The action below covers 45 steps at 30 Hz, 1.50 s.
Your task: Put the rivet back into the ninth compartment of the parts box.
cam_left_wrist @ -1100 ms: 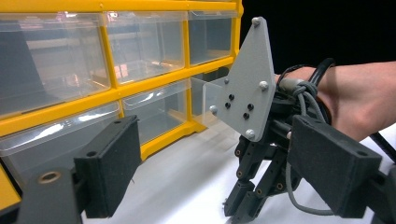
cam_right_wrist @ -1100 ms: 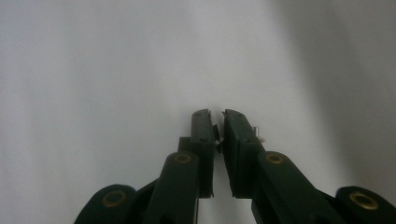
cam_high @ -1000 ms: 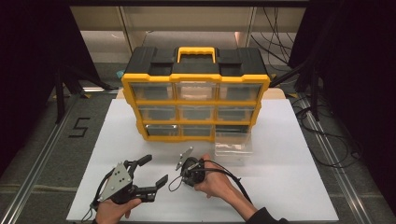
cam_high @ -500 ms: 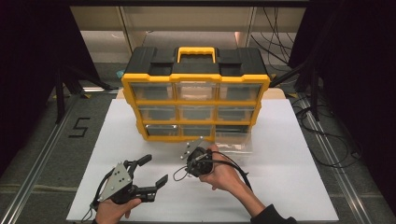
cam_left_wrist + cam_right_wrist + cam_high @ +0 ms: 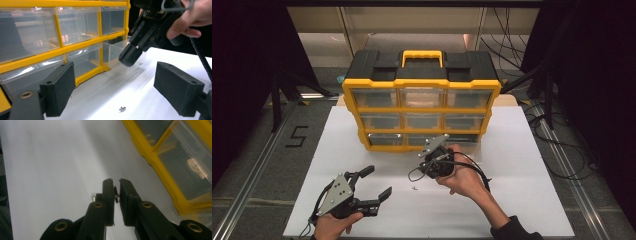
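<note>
The right hand-held gripper hangs over the white worktop, just in front of the yellow and black organiser. In the right gripper view its jaws stand almost together, clamped on a small dark screw, which sits between the pads near their tips. From the left gripper view this gripper points down towards an open clear drawer, pulled out of the organiser's bottom row at the right; its tips are just above the drawer's front edge.

The left hand-held gripper rests low at 7 o'clock on the worktop, its jaws wide apart with nothing between them. Its two black pads frame the view toward the organiser.

A second small screw lies loose on the worktop between the two grippers, at about 6 o'clock from the organiser; the same screw shows in the left gripper view, and a small metal piece sits on the worktop just beside the right gripper's jaws in its own view.

The organiser has three rows of three clear drawers and a yellow handle on top. No brand can be read on it. On the floor at 9 o'clock from the worktop, black tape forms the digit "5".
</note>
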### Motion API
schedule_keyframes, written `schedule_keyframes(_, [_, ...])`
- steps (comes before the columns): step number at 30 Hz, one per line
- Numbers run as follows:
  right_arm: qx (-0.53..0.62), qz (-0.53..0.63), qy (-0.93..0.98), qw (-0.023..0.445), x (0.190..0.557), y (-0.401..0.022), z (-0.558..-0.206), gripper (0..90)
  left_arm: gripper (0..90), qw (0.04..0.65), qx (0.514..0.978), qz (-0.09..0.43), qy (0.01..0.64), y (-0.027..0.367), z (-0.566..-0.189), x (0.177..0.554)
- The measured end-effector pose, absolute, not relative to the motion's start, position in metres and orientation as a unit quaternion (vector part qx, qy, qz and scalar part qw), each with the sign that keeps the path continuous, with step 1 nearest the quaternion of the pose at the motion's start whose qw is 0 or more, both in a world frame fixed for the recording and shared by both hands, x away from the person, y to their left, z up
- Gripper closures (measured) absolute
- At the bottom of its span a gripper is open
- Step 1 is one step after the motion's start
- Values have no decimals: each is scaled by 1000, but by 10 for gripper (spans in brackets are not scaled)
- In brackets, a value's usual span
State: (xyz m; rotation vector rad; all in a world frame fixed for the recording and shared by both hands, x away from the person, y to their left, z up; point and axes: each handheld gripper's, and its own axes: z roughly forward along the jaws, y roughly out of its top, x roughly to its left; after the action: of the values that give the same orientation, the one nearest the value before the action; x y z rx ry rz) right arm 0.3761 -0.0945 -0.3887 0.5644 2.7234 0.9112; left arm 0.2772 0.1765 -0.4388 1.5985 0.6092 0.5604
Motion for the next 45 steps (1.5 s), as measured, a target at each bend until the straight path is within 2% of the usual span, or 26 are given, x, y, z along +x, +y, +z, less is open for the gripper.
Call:
schedule_keyframes(23, [228,348,898,147,383,-144,-352,832,169,623,694,245,265,177,-438,277])
schedule_keyframes(45, [271,335,888,162,396,-180,-352,832,169,623,694,244,266,176,-438,277])
